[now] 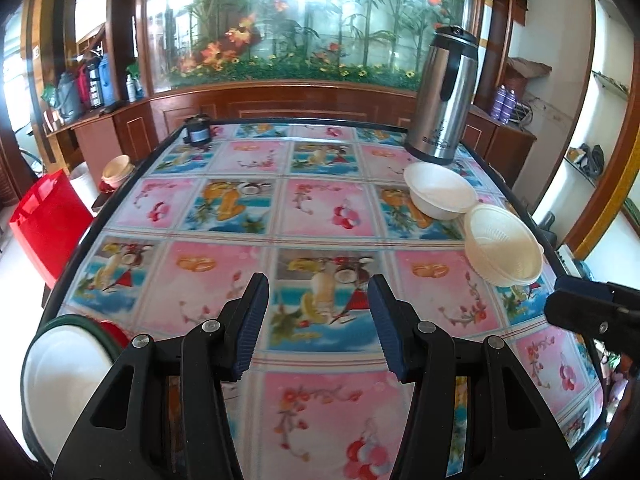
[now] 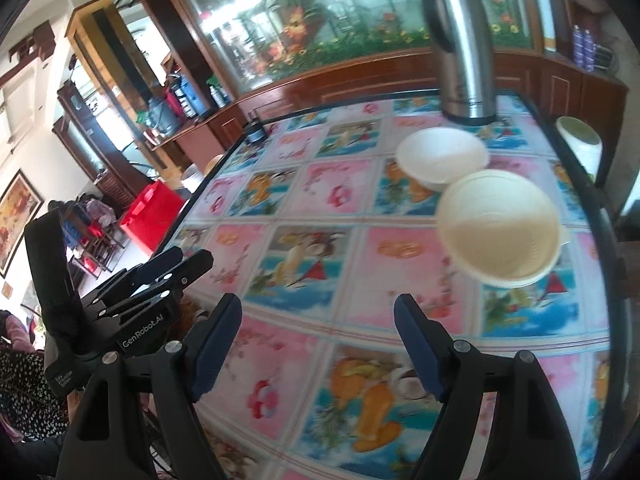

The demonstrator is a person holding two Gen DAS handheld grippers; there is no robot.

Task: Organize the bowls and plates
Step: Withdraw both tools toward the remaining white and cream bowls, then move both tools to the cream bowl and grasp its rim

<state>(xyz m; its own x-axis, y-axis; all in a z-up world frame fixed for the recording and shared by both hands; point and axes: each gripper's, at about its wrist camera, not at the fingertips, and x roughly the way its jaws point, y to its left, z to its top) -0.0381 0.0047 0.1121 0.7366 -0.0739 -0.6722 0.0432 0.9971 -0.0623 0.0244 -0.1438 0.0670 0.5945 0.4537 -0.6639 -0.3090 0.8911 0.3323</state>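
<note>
A steel vacuum flask [image 1: 442, 96] with a black lid and handle stands upright near the far right corner of the table [image 1: 248, 216], whose cloth bears fruit and flower squares. A small dark jar [image 1: 197, 129] sits at the far left corner. Behind the table, a wood-framed glass panel [image 1: 304, 20] shows painted plants. A red bag [image 1: 44, 220] stands beside the table's left edge.

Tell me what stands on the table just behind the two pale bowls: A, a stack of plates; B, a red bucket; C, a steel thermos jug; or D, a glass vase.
C: the steel thermos jug stands upright on the table just beyond the white bowl and the cream bowl.
</note>
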